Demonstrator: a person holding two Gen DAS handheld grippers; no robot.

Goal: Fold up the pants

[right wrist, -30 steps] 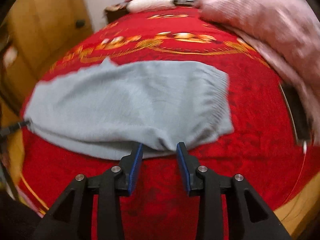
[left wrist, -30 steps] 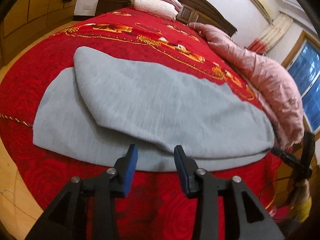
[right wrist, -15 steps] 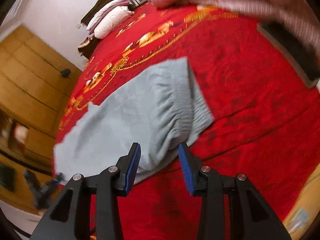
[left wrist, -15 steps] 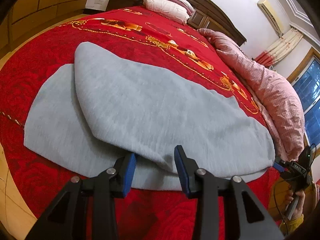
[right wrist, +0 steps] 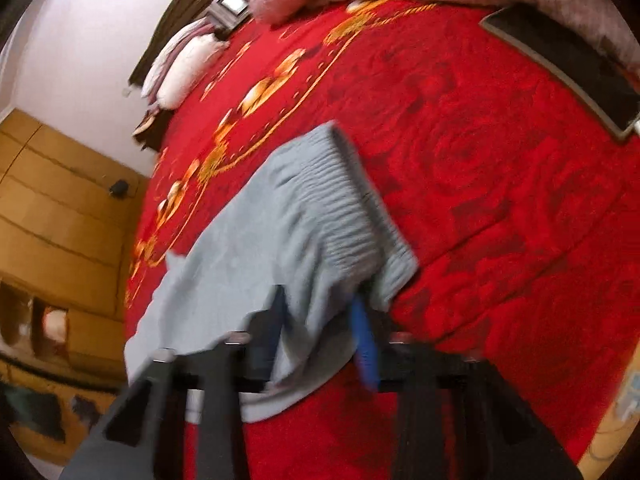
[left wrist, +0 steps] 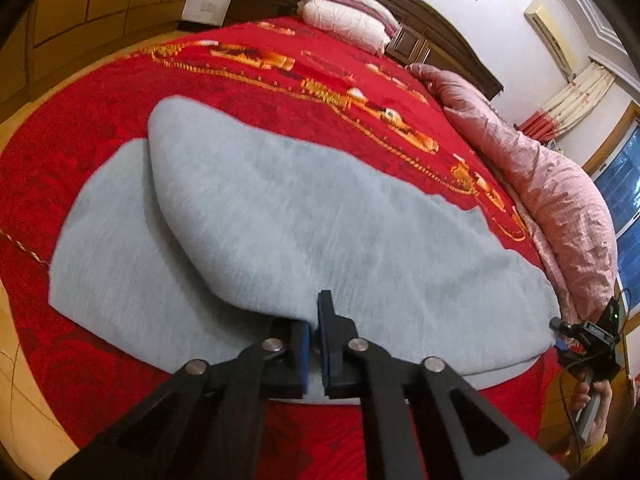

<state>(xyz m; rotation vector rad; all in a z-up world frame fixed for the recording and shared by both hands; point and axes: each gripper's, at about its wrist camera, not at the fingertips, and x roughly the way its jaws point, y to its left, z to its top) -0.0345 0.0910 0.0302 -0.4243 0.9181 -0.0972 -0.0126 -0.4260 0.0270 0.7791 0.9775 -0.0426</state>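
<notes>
Two grippers meet soft grey knit pants (left wrist: pixel 320 232) lying on the red patterned bedspread (left wrist: pixel 100 112). Left gripper (left wrist: pixel 314 332) is clenched on the pants' near edge. Right gripper (right wrist: pixel 320 320) straddles their ribbed waistband (right wrist: pixel 352 208), jaws spread.

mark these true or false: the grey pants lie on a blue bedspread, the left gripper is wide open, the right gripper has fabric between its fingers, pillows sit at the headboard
1. The grey knit pants lie on a blue bedspread. False: the bedspread is red with gold pattern.
2. The left gripper is wide open. False: its jaws are closed on the pants' near edge.
3. The right gripper has pants fabric between its fingers. True: near the ribbed waistband.
4. White pillows sit by the dark wooden headboard. True.
</notes>
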